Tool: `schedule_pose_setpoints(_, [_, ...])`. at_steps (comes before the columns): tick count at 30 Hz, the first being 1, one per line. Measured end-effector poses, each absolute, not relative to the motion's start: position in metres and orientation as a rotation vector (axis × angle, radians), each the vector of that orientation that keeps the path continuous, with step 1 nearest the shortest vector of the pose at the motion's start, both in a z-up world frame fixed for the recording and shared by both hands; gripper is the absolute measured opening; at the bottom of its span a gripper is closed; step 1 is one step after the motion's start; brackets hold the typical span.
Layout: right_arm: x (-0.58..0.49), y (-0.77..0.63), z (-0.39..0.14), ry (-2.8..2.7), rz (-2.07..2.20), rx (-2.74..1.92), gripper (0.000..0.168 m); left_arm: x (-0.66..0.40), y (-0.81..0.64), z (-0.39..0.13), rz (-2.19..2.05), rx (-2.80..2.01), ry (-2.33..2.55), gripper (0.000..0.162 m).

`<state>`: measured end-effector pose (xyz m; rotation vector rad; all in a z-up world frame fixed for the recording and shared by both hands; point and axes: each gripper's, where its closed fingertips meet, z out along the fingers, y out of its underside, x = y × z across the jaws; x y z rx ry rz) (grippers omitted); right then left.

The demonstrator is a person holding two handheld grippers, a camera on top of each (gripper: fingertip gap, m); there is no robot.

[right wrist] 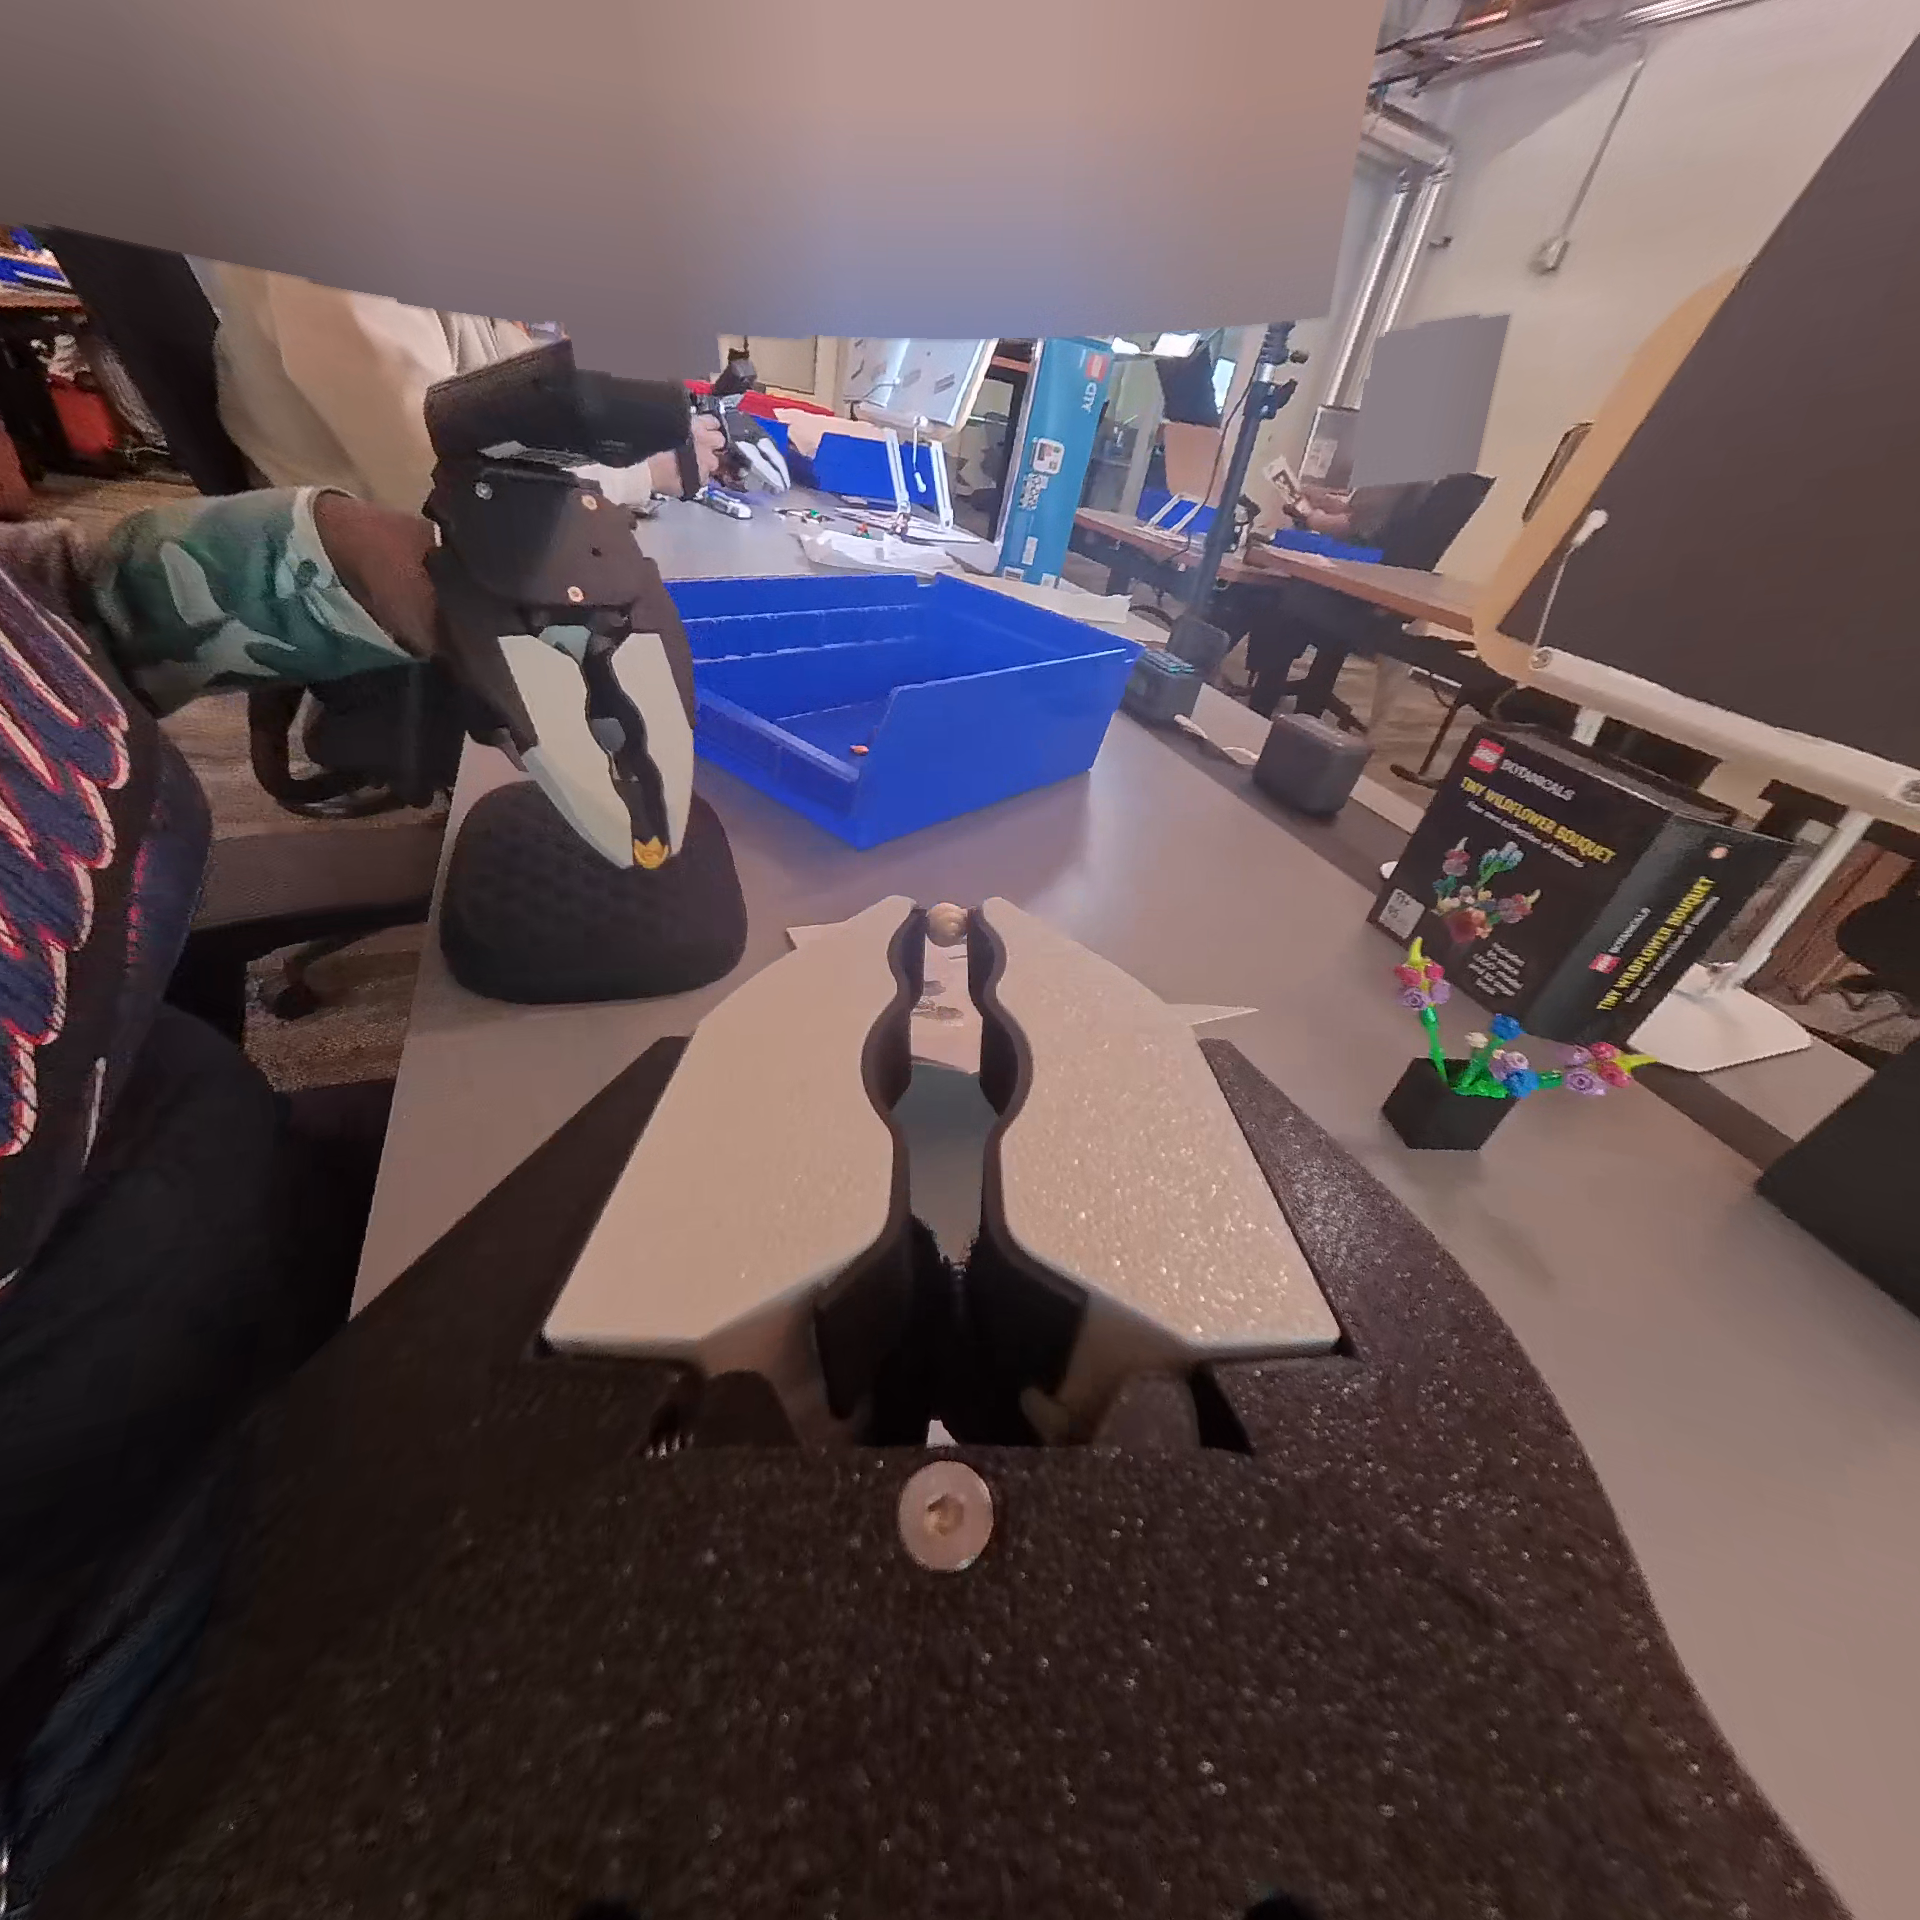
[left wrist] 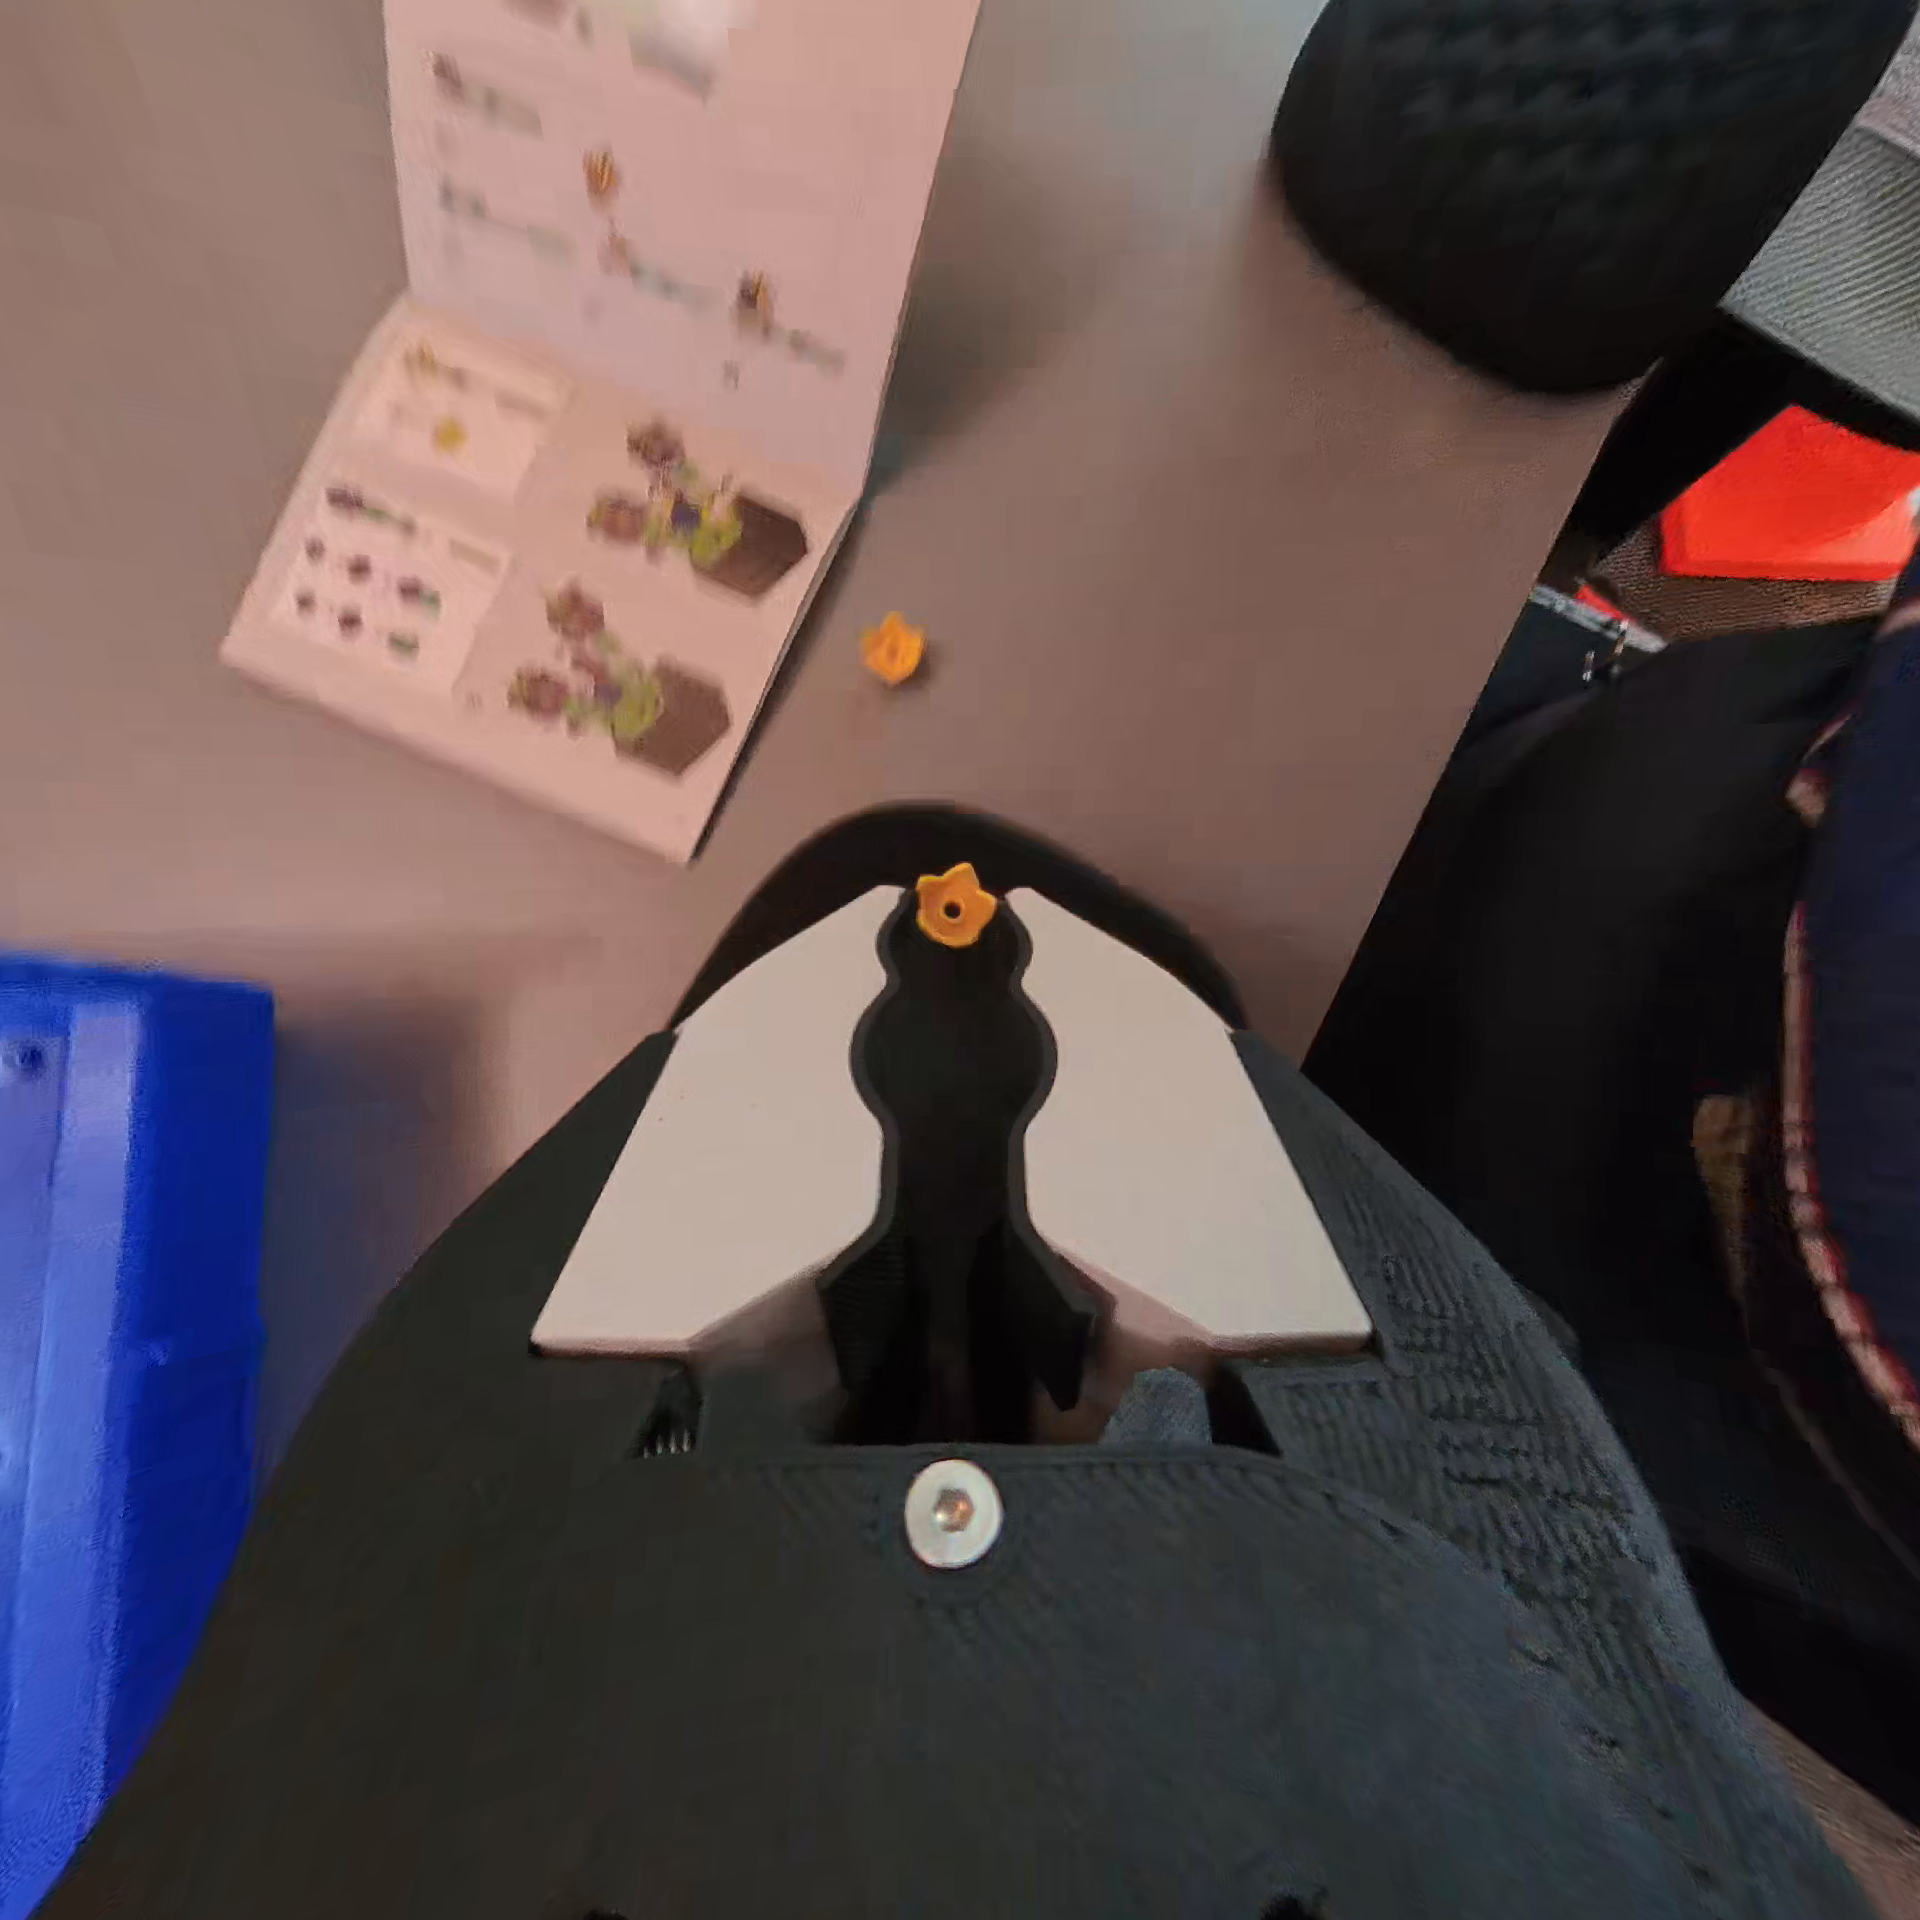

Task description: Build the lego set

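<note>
A grey worktop (right wrist: 1195, 862) runs toward twelve o'clock in an open workshop. Wooden tables (right wrist: 1340, 577) stand at two o'clock before pale walls (right wrist: 1475, 260); exposed pipes (right wrist: 1397, 197) climb at one o'clock.
</note>
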<state>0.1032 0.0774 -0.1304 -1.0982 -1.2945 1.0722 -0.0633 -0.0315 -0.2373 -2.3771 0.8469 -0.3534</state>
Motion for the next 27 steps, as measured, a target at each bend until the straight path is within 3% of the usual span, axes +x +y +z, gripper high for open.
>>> schedule_pose_setpoints(11, [0.082, 0.072, -0.137, -1.354, 1.05, -1.136, 0.008, -0.079, -0.041, -0.268, -0.285, -2.472, 0.979, 0.016])
schedule_pose_setpoints(18, [0.079, 0.071, -0.14, -1.361, 1.054, -1.15, 0.008, -0.093, -0.05, -0.264, -0.291, -2.441, 0.976, 0.029])
schedule_pose_setpoints(27, [0.075, 0.069, -0.139, -1.365, 1.055, -1.139, 0.008, -0.08, -0.048, -0.264, -0.456, -2.382, 0.472, 0.022])
